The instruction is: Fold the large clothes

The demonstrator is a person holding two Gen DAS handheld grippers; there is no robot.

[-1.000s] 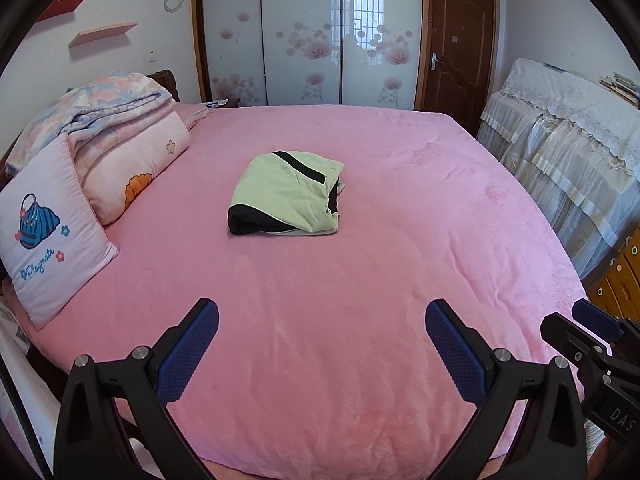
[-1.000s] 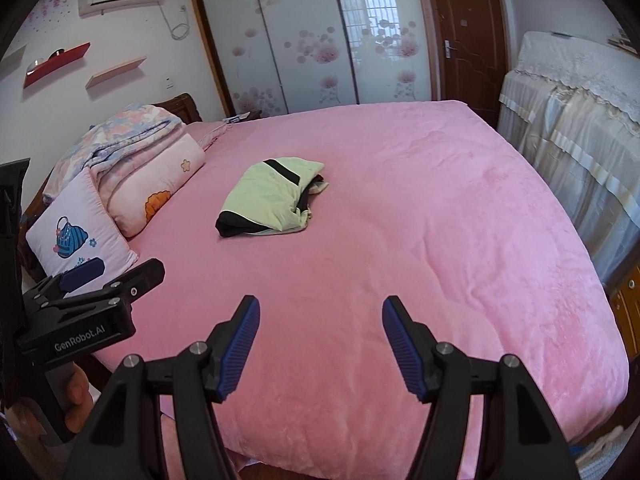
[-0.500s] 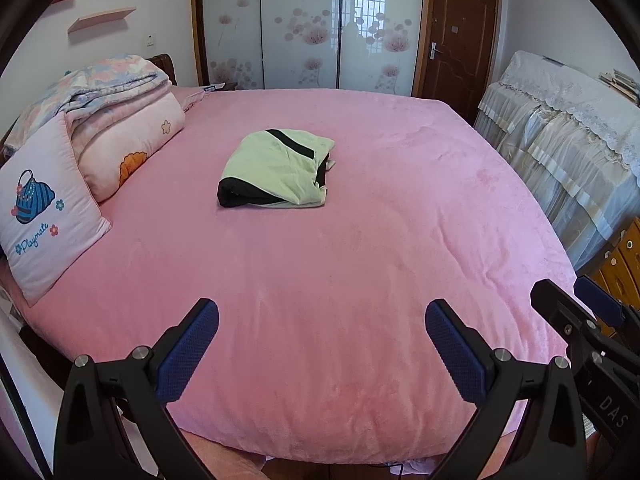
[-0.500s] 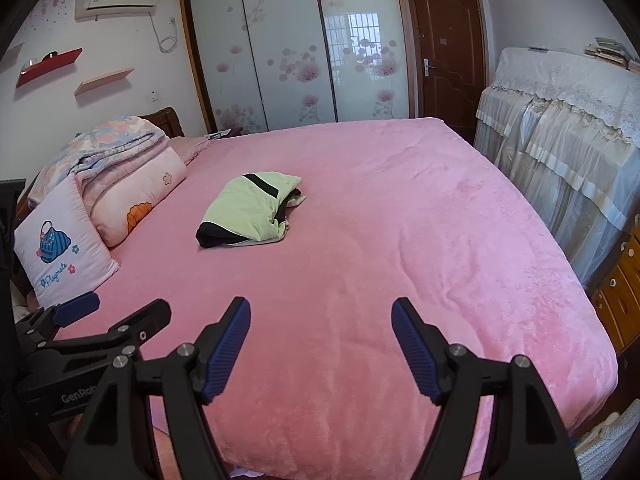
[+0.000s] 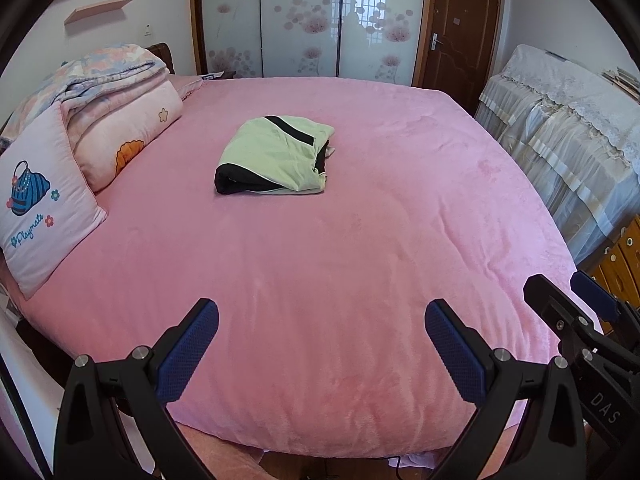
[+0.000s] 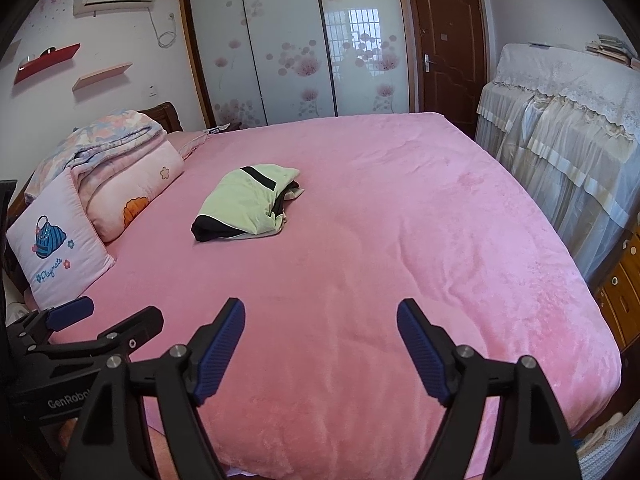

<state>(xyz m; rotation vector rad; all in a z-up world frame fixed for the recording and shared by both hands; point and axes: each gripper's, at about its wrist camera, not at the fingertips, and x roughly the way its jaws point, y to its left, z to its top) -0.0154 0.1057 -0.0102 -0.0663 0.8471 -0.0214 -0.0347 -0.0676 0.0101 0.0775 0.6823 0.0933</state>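
Garment: a light green garment [image 5: 276, 156] with black parts lay folded into a compact bundle on the pink bed [image 5: 360, 240], near the middle of the blanket, a little toward the pillow side.
Garment and claws: it lay well apart from both claws, far ahead of them; in the right wrist view the garment [image 6: 244, 204] was ahead and to the left of the fingers.
Left claw: the left claw [image 5: 320, 344] was wide apart, over the near edge of the bed; it held nothing and touched nothing.
Right claw: the right claw [image 6: 320, 348] was also wide apart, over the near edge of the bed, with nothing between its blue pads [image 6: 222, 350].
Claws together: each one appeared at the side of the other's view, the two side by side.
Beside the garment: a pink pillow with a blue bag picture [image 5: 40, 208] and a folded quilt [image 5: 108, 80] lay at the left side of the bed.
Room: a wardrobe with flower doors [image 6: 288, 40] and a brown door [image 6: 444, 48] stood behind the bed.
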